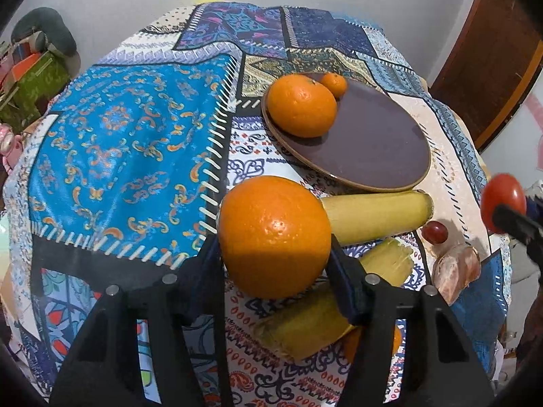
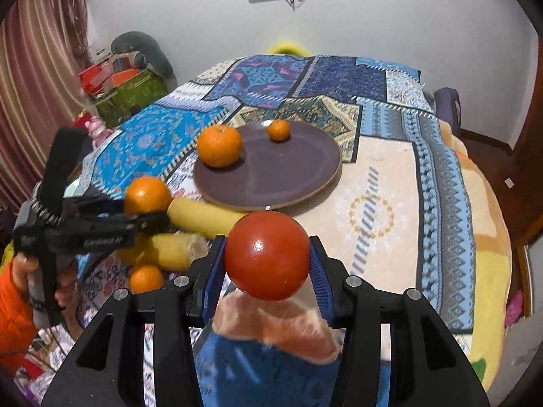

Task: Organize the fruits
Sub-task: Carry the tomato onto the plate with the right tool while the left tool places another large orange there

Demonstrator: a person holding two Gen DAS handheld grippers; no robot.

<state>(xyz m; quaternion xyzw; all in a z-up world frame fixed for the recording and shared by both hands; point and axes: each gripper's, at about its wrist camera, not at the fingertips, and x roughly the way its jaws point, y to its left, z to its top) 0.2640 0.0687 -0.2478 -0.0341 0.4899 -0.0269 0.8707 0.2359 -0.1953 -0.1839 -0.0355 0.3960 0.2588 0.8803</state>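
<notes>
- My left gripper (image 1: 275, 254): fingers part-way open and set on either side of a large orange (image 1: 274, 235); the pads sit against its flanks, so I read it as gripped. The orange is low over the patterned cloth.
- My right gripper (image 2: 267, 268): blue-padded fingers (image 2: 212, 281) closed about a red tomato (image 2: 267, 254), narrow opening, tomato carried clear of the cloth.
- Writing: embossed lettering on the side of the left gripper's body in the right wrist view, too blurred for me to read. No other labels or brands legible.
- Just beyond the held orange: three yellow banana pieces (image 1: 376, 215), cut ends showing, lying close together; a small orange (image 2: 146, 278) is near them.
- Right of the bananas: one red grape (image 1: 435, 231) and a peeled pink citrus segment (image 1: 458, 271), both on the cloth. The same segment lies directly under the tomato in the right wrist view.
- Further out: a dark brown round plate (image 1: 383, 146) holding a mandarin (image 1: 301, 105) at its left edge and a smaller mandarin (image 1: 334, 83) toward its far rim, the two apart.
- Support: a bed covered by a patchwork blanket (image 1: 129, 156) in blue, white and beige.
- Person: a hand (image 2: 23, 271) with an orange sleeve holds the left gripper's handle.
</notes>
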